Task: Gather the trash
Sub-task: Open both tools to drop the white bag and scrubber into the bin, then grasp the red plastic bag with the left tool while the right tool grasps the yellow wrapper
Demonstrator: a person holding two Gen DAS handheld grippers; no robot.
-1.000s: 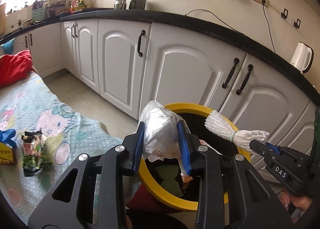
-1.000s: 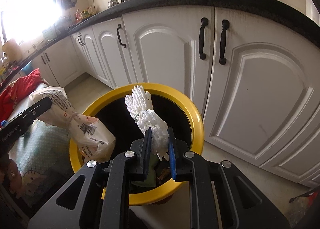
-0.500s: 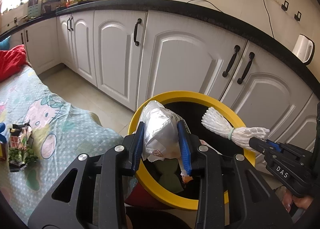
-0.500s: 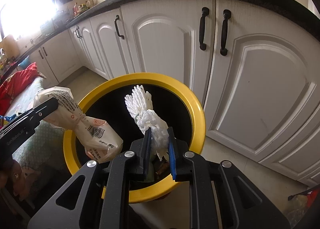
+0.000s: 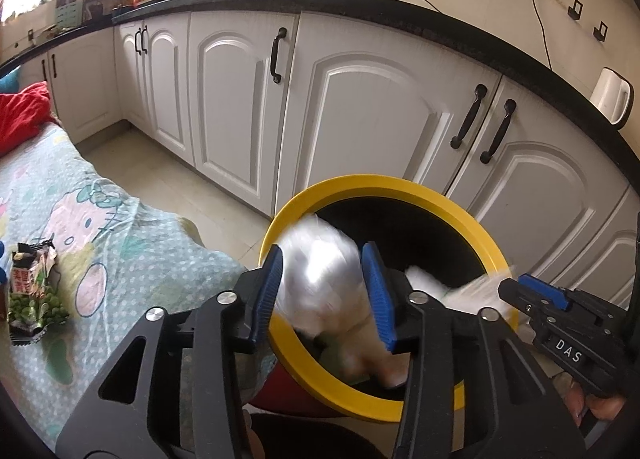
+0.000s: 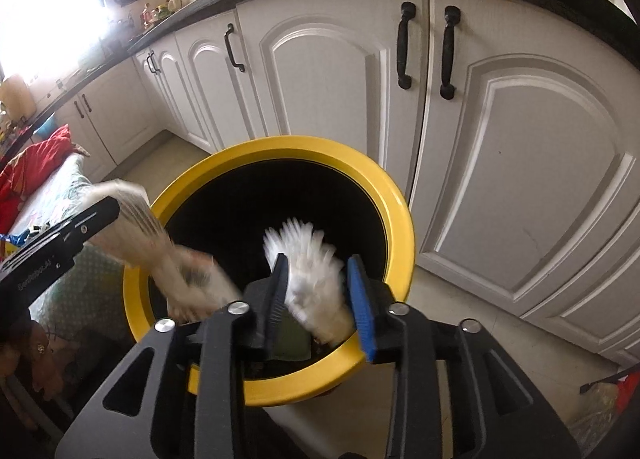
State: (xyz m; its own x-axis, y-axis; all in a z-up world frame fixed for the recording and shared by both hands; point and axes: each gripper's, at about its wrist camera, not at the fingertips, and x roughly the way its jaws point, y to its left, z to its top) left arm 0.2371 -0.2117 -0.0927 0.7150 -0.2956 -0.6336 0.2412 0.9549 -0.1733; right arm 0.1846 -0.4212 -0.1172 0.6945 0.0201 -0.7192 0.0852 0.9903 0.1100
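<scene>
Two pieces of trash are dropping at once. A second ago the plastic bag and the white foam net were each pinched tight; now both pairs of fingers are opening and each piece, blurred with motion, slips between pads that no longer press on it. I judge this the release step, so both should land in the yellow-rimmed bin directly beneath. The foam net's long axis runs along the right gripper, its frayed end pointing away, toward the cupboards. The bag hangs lengthwise from the left gripper, its lower end down inside the rim. One snack packet lies on the bed, uncollected.
</scene>
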